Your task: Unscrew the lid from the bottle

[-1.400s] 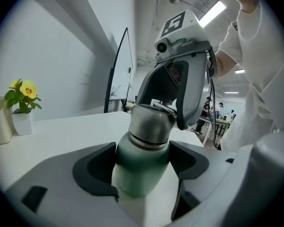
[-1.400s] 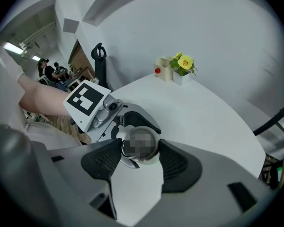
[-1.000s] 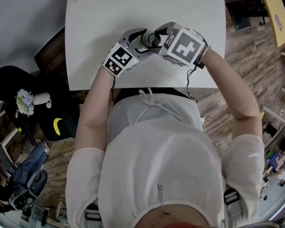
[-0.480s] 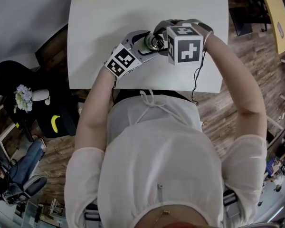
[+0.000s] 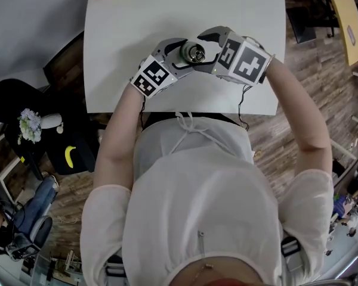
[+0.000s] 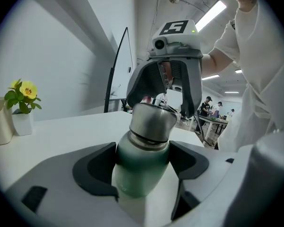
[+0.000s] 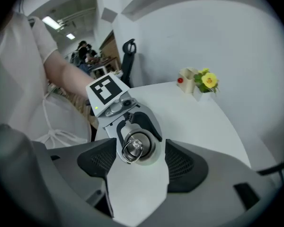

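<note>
— Any change at the right gripper since half a second back?

— Yes. Rolled back toward the right. Then: marker cube face-up, right beside the lid. Now: tilted and off to the lid's right, much as a second ago.

— And its fingers?

— Opening. Spread to either side of the steel lid, with a clear gap on both sides and no pad touching it.

— Same story at the left gripper?

— No shift there. Still clamped on the bottle, both fingers pressed to the green body just below the lid.

— Whereabouts of the bottle?

— Upright around the middle of the white bench, same spot as before. Lid on, with a wire ring lying on top.

— Any writing to read?

— None legible. Only square black-and-white markers on the two cubes. Possibly a faint pale mark low on the green body, too small to make out.

— Anything else on the bench?

— At the far left corner, a cream box with a red dot on it. Just beside it, a small white pot holding a yellow flower. Both well apart from the bottle.
</note>
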The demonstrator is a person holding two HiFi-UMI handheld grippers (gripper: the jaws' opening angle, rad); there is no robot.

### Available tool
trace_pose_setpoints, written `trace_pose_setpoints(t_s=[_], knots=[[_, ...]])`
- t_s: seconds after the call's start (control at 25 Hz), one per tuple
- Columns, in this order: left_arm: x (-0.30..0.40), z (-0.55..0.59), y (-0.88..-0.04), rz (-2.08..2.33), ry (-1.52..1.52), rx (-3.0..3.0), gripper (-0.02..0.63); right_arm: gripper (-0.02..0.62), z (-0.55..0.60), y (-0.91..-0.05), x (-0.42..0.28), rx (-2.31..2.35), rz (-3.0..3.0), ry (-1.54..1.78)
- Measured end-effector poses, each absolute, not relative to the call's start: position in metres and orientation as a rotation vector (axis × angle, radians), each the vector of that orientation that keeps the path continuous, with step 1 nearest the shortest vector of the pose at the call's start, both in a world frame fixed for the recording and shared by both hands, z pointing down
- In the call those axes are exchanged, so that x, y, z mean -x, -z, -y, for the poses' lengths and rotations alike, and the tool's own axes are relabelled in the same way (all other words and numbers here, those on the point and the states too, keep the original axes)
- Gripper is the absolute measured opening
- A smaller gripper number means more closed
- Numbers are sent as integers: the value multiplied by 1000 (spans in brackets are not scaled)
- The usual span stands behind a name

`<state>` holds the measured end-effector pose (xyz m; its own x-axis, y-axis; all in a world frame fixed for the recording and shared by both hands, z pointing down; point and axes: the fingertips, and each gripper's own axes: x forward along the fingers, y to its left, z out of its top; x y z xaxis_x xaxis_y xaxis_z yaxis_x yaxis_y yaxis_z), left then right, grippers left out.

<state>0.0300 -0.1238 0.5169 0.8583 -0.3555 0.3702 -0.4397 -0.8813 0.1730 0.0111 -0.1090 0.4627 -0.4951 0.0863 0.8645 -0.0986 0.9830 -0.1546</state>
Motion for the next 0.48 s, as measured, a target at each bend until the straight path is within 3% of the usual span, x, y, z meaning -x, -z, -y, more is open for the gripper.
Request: trace_pose_setpoints(t_s=[0.32, 0.48], knots=[[-32, 122, -516, 599, -477, -2772, 368, 242, 108, -480, -16, -361, 2030, -466], [-32, 122, -517, 601, -477, -2773, 368, 241, 108, -478, -14, -380, 2022, -477]])
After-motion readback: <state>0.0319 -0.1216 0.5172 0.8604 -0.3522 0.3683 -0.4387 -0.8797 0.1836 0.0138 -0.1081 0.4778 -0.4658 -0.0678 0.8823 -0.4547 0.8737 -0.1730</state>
